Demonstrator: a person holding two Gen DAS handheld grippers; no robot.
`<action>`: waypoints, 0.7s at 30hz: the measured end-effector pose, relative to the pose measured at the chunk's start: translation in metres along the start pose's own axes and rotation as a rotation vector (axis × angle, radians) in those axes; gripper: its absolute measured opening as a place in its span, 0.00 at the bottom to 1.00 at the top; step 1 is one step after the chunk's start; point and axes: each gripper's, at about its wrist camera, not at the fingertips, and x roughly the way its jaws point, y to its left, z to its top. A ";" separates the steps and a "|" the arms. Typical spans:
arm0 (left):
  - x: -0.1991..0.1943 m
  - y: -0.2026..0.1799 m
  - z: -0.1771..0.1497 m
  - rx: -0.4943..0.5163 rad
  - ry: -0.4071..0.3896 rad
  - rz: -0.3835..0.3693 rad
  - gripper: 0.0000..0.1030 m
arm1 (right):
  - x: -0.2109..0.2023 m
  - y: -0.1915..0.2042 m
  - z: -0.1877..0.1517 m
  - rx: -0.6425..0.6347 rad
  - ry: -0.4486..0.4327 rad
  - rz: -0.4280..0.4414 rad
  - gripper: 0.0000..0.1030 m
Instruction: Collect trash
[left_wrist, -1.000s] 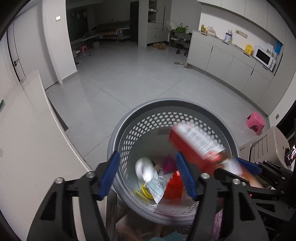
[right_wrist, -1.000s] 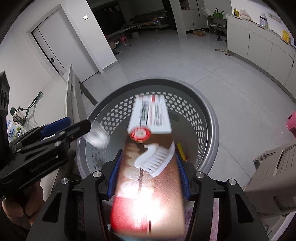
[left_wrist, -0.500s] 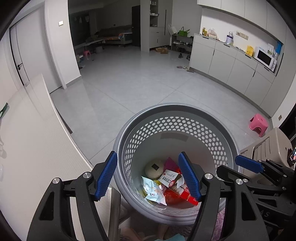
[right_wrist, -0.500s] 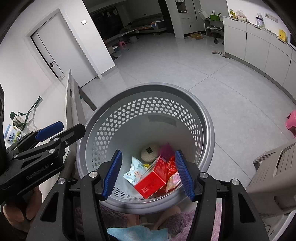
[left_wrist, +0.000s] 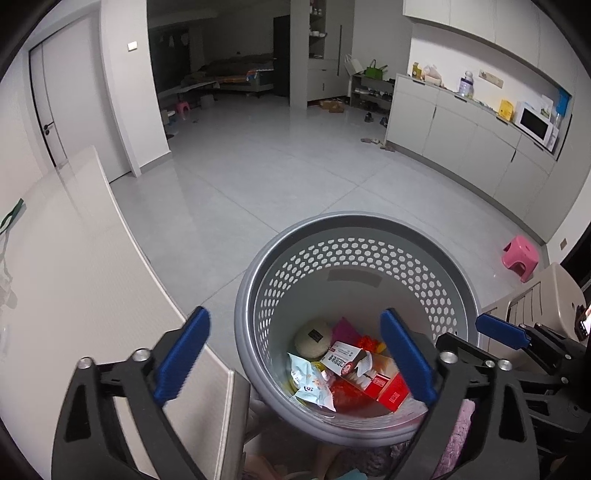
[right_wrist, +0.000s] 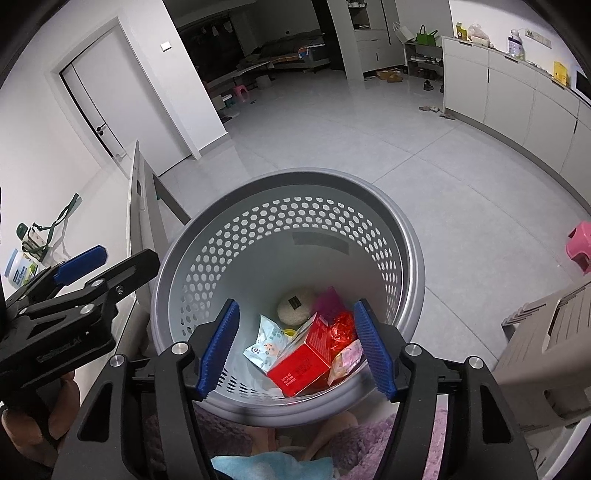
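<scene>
no legible txt anywhere

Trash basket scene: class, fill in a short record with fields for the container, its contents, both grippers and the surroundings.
container: grey perforated basket, upright on the tiled floor
contents: red carton, round beige item, pale blue wrapper, red crinkled wrapper, magenta piece
left gripper: open, holding nothing, above the basket's near rim
right gripper: open, holding nothing, over the basket mouth
surroundings: pink stool, white cabinets, microwave
</scene>
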 end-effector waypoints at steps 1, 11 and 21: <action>-0.001 0.001 0.000 0.000 -0.006 0.006 0.91 | 0.000 0.000 0.000 0.001 -0.001 -0.001 0.61; -0.004 0.004 -0.001 0.003 -0.007 0.034 0.93 | -0.002 0.003 0.000 -0.003 -0.007 -0.008 0.65; -0.009 0.007 0.001 -0.002 -0.012 0.040 0.94 | -0.006 0.006 0.001 -0.006 -0.020 -0.016 0.65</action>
